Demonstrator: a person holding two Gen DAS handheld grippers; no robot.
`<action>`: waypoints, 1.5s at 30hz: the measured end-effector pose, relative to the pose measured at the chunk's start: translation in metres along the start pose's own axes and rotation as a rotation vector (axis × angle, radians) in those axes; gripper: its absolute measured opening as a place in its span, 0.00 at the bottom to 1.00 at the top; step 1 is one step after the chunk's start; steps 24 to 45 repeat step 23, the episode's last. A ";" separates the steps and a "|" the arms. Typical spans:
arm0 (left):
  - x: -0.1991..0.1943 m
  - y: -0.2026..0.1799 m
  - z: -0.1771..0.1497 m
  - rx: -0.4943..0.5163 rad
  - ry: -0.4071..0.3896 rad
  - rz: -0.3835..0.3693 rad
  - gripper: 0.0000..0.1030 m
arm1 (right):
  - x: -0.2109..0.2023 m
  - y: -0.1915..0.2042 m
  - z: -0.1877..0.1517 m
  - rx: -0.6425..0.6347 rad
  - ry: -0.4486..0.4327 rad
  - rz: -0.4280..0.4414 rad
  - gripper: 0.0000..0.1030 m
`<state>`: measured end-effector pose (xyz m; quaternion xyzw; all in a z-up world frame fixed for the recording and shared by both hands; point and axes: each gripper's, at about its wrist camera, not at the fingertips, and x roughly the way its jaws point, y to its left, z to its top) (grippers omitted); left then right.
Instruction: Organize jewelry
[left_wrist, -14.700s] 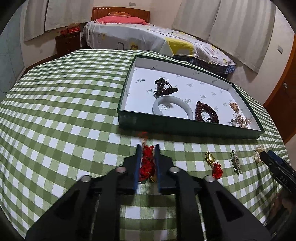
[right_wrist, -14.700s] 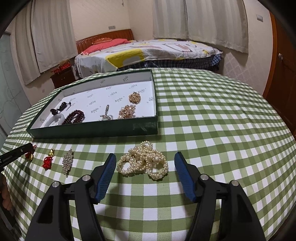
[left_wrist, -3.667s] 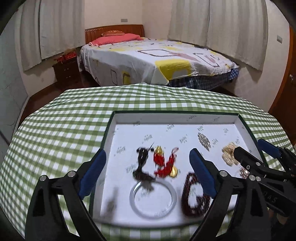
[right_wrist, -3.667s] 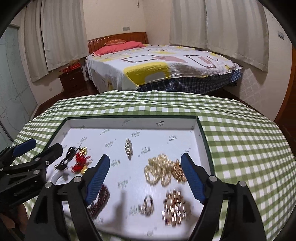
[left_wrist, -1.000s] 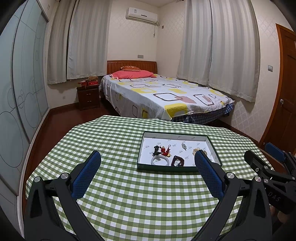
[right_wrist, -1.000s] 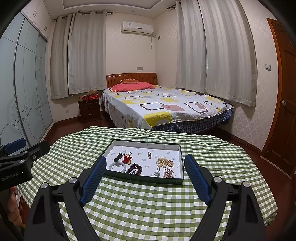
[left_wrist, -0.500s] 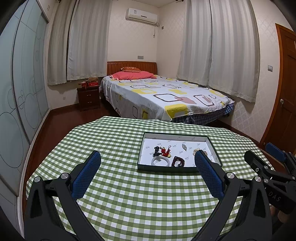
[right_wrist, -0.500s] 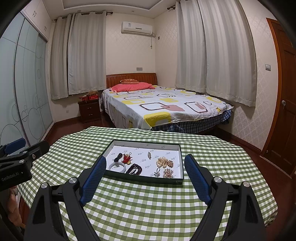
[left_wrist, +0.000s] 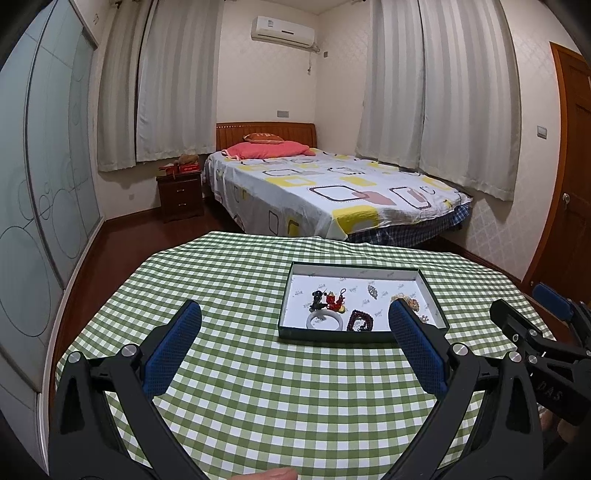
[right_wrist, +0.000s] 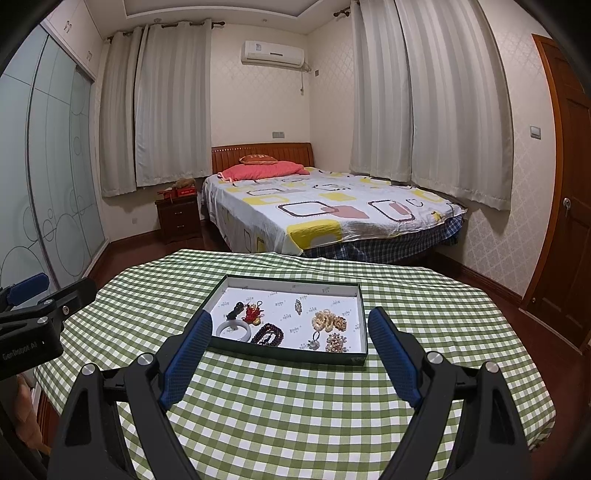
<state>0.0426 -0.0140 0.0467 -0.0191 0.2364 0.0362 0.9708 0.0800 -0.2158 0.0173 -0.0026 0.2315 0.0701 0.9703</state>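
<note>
Both your claws, left gripper (left_wrist: 293, 334) and right gripper (right_wrist: 290, 345), hang released and empty; the jewelry tray (right_wrist: 284, 353) lies ahead, long side across, nearer your right.

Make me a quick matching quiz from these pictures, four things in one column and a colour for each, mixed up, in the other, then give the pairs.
Things:
1. bangle
2. tablecloth
3. pillow
4. pearl necklace

Colours:
A. green and white checks
B. cream
C. white
D. pink

Pairs: 1-C, 2-A, 3-D, 4-B
</note>
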 end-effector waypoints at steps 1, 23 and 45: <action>0.001 -0.001 0.000 0.003 -0.001 0.001 0.96 | 0.000 0.000 0.000 0.001 0.001 0.000 0.81; 0.068 0.016 -0.013 -0.008 0.074 0.019 0.96 | 0.046 -0.037 -0.012 0.028 0.015 -0.056 0.82; 0.068 0.016 -0.013 -0.008 0.074 0.019 0.96 | 0.046 -0.037 -0.012 0.028 0.015 -0.056 0.82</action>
